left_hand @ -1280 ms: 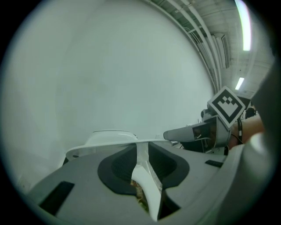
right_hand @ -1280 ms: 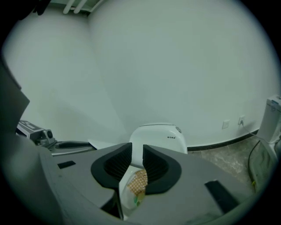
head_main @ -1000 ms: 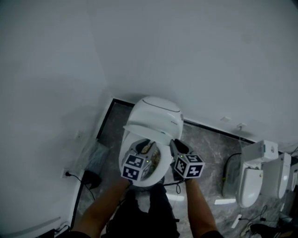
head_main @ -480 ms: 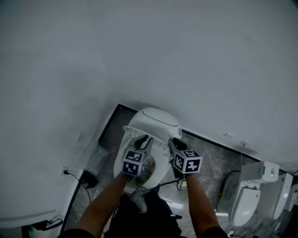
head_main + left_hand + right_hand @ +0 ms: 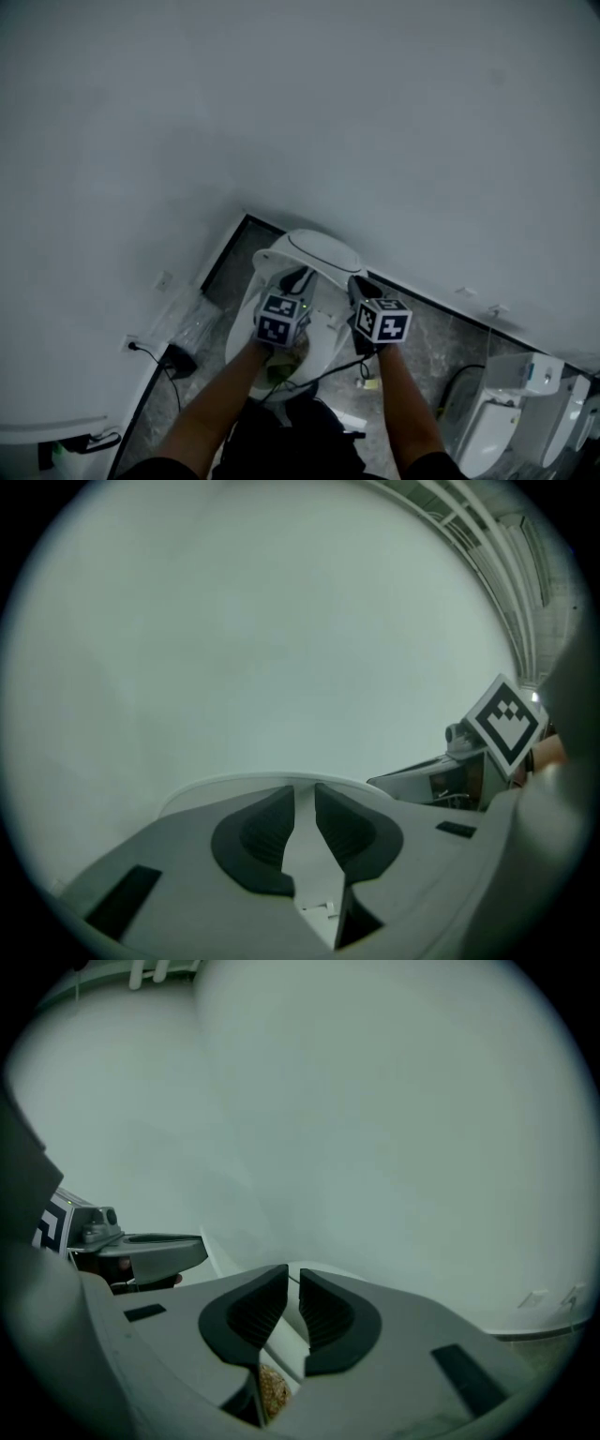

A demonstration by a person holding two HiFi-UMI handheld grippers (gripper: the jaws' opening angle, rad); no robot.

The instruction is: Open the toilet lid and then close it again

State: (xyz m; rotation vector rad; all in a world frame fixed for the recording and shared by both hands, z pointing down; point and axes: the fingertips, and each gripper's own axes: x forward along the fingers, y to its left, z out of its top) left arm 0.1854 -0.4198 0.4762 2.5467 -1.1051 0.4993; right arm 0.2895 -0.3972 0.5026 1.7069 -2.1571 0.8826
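Head view: toilet lid stands raised, leaning back toward the wall, above the open bowl. L tongs & R tongs both reach up to the lid's near face, side by side. A 2nd toilet stands well apart at right. L gripper view: L tongs slightly spread, tips right at the lid. White shows thru the gap, but the pads aren't seen pressing on anything. R gripper's marker cube is off to the right. R gripper view: R tongs have just been closing and are now almost together w/ a thin slit, nothing btwn the pads. The lid's white lies beyond the tips, w/ a brownish bit low in the gap.
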